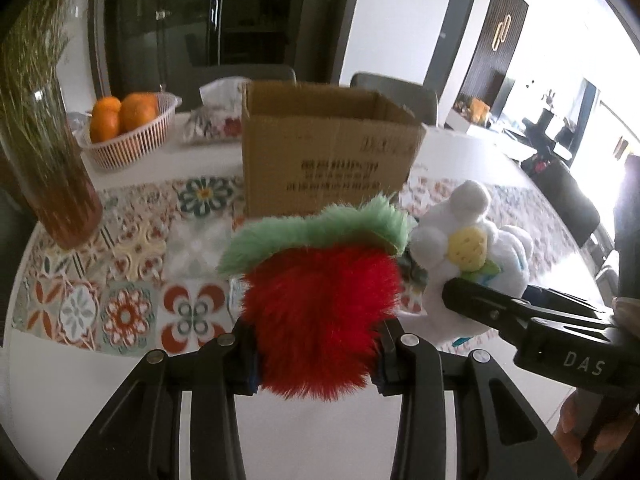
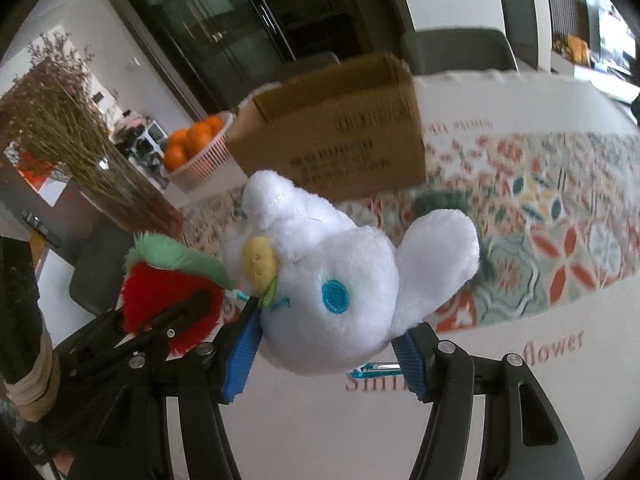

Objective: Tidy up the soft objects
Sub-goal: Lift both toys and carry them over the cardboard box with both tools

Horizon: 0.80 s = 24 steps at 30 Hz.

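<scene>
At the far left a glass vase [image 1: 60, 184] of dried stems stands on the white table [image 1: 312, 432], its base at the edge of a patterned table runner [image 1: 132, 264]. Behind it a pink slatted basket [image 1: 132, 140] holds 3 oranges [image 1: 124, 114], and beside that lies a floral tissue pack [image 1: 212, 120]. An open cardboard box [image 1: 328, 152] stands upright on the runner further back, near the middle, with printed lines on its near wall. In front of the box, the left gripper [image 1: 316, 354] has its jaws clamped on a furry red strawberry plush [image 1: 320, 316] with a green leafy top, held above the table; the fur bulges out between the 2 fingers. Just to its right, touching or nearly touching it, is a white plush animal [image 2: 336, 292] with a blue embroidered eye and a small yellow flower on its head. The right gripper [image 2: 324, 356] has its jaws closed on this toy, the blue pads [image 2: 240, 356] pressing into its sides, and holds it off the table. A turquoise clip [image 2: 376, 370] shows beneath the white toy. In the right wrist view pink lettering [image 2: 556, 350] runs along the runner's white border. Both toys are outside the box and nearer the cameras than it is.
</scene>
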Motion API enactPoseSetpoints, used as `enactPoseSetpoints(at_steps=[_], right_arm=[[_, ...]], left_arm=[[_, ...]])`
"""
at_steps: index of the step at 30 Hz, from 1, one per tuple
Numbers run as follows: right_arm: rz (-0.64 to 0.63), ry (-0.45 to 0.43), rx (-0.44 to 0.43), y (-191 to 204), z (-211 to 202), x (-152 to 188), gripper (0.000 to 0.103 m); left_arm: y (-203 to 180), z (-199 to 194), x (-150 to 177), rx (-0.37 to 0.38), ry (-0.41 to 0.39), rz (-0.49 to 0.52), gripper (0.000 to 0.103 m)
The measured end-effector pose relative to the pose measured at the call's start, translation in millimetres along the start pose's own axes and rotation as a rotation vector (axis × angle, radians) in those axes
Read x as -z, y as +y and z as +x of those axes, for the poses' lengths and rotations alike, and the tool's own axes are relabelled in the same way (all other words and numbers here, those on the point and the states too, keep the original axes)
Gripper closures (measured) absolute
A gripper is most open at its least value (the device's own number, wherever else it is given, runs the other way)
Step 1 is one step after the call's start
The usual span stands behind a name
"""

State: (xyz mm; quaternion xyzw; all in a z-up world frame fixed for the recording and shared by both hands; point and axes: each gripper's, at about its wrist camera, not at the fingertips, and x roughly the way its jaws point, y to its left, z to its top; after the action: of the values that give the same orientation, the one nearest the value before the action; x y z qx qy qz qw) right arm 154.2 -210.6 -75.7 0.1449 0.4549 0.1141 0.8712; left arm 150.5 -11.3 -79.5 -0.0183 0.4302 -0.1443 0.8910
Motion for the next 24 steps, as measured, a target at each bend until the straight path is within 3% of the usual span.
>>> enactPoseSetpoints(at_steps=[14, 24], right_arm=[[-0.063, -0.128, -0.021, 6.3, -19.5, -73.9, 0.041], [-0.088, -0.160, -0.044, 11.9, -10.4, -136.7, 0.041]], left_arm=[[-12.9, -11.3, -66.5, -0.045, -0.125, 0.013, 0.064], [-7.6, 1.3, -123.7, -0.069, -0.166, 0.015, 0.064]])
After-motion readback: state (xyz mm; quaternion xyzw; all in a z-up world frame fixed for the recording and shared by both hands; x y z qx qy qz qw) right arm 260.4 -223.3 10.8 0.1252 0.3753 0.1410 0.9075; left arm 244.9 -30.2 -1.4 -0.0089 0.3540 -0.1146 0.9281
